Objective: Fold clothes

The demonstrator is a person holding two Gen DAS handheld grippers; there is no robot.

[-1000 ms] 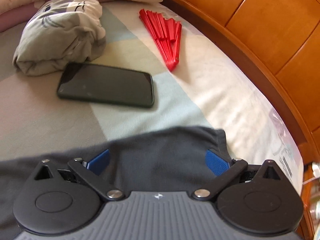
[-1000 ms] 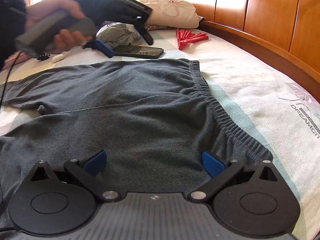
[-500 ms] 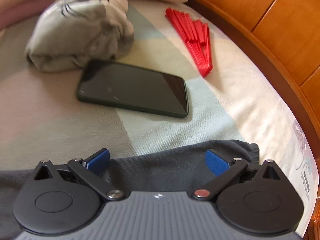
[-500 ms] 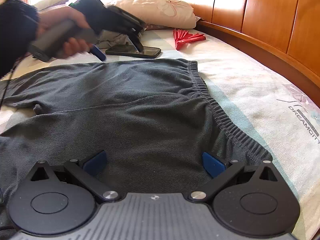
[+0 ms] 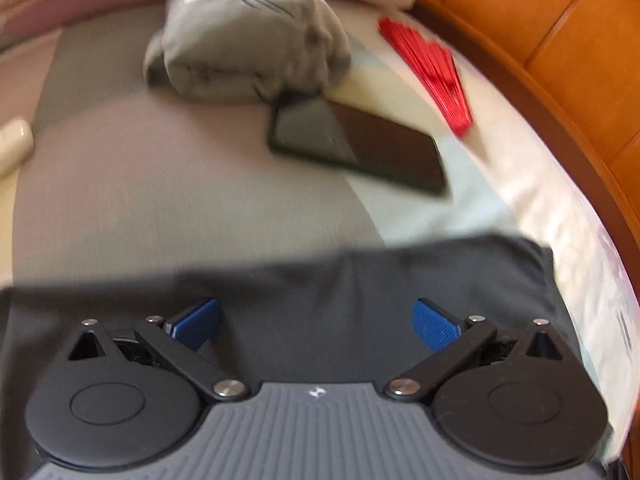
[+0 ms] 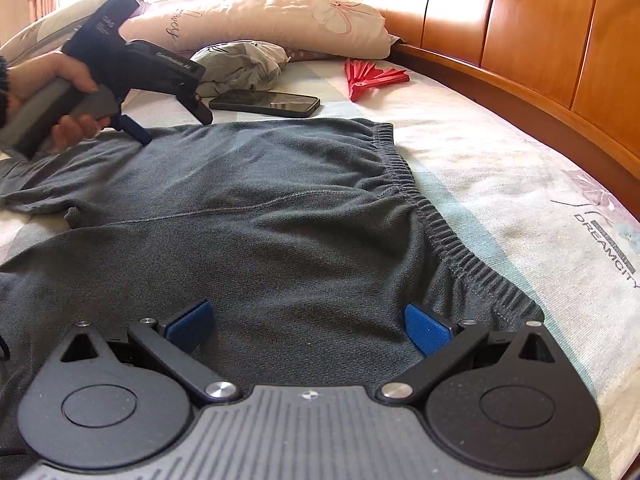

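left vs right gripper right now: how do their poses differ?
The left gripper hovers over the far edge of the dark grey shorts, near the phone. The right gripper sits low over the near part, by the waistband. Both are open and hold nothing.

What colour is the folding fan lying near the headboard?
Red; the folding fan shows best in the right wrist view.

- The right gripper [image 6: 306,326] has two blue textured fingertip pads [image 6: 424,330] on black link arms with silver pivot screws.
- Its base is grey and ribbed, with a small emblem, between two black round housings.
- The left gripper [image 6: 170,122] has a grey handle under a black body.
- A dark cuff [image 6: 3,80] shows at the wrist.
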